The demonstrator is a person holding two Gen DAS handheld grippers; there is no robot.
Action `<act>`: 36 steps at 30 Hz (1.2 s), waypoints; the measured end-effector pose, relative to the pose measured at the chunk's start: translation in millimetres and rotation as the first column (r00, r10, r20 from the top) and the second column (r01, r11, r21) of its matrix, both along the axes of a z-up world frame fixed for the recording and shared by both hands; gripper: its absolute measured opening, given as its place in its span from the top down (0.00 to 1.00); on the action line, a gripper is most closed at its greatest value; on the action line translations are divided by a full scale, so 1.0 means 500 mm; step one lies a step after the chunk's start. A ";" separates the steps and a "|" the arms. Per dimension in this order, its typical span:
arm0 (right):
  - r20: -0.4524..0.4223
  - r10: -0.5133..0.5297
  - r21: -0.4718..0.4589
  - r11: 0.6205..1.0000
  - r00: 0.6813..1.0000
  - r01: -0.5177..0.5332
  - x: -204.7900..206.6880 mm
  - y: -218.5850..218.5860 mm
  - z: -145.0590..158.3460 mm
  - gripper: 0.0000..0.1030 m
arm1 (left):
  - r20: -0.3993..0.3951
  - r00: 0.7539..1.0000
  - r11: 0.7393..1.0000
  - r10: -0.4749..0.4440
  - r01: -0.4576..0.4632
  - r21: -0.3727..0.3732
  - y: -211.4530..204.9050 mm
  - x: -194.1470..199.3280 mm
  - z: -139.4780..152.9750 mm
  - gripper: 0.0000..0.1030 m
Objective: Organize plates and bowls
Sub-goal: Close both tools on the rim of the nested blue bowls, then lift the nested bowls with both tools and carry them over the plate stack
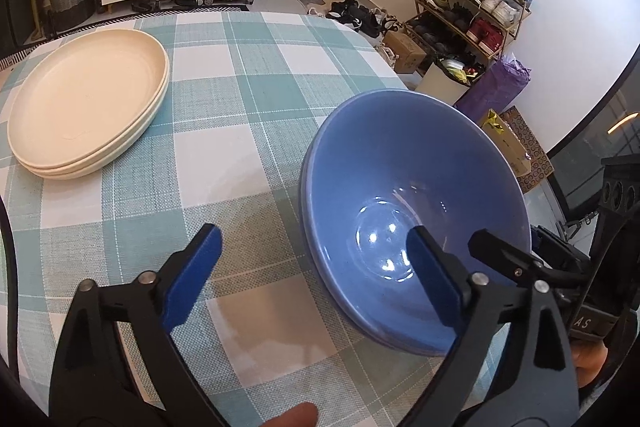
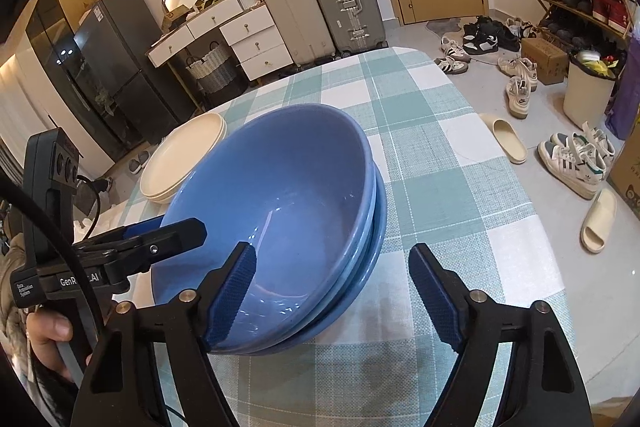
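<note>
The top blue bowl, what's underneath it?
The top blue bowl sits nested in more blue bowls; their rims show along one side. Their insides and the tablecloth beneath are covered.

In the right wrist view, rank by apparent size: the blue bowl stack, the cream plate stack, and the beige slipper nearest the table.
1. Blue bowl stack, largest, though nearest the camera, which inflates it.
2. Cream plate stack, partly hidden behind the bowls.
3. Beige slipper, smallest.

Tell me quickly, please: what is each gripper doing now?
Left gripper: open, holding nothing.
Right gripper: open astride the rim of the stacked glossy blue bowls, not gripping.
</note>
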State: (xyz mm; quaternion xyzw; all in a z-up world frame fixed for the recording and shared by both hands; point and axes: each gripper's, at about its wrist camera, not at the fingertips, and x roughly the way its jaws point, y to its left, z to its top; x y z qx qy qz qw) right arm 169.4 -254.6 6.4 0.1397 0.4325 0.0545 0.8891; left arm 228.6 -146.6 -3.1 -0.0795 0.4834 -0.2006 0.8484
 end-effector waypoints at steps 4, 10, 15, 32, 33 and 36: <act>0.002 0.008 0.002 1.000 1.000 -0.008 -0.001 0.003 -0.001 0.29 | -0.024 0.999 1.000 -0.031 0.031 -0.001 -0.010 0.003 -0.009 0.34; -0.004 0.007 0.008 1.000 1.000 -0.007 -0.003 0.008 -0.005 0.43 | -0.032 0.998 0.998 -0.057 0.057 0.001 -0.023 0.000 -0.018 0.65; 0.001 0.004 -0.011 1.000 1.000 -0.004 -0.006 0.015 -0.001 0.49 | -0.024 0.998 0.998 -0.052 0.053 0.022 -0.025 -0.004 -0.014 0.75; 0.025 0.006 -0.081 0.997 1.000 -0.004 -0.013 0.031 0.019 0.50 | 0.019 0.998 0.996 -0.055 0.053 0.077 -0.028 -0.024 0.003 0.75; 0.027 0.006 -0.087 0.996 1.000 -0.003 -0.013 0.032 0.022 0.50 | 0.023 0.998 0.995 -0.054 0.052 0.080 -0.028 -0.025 0.007 0.75; 0.033 0.009 -0.089 0.996 0.999 -0.006 -0.013 0.036 0.030 0.50 | 0.040 0.998 0.996 -0.047 0.043 0.082 -0.021 -0.034 0.025 0.75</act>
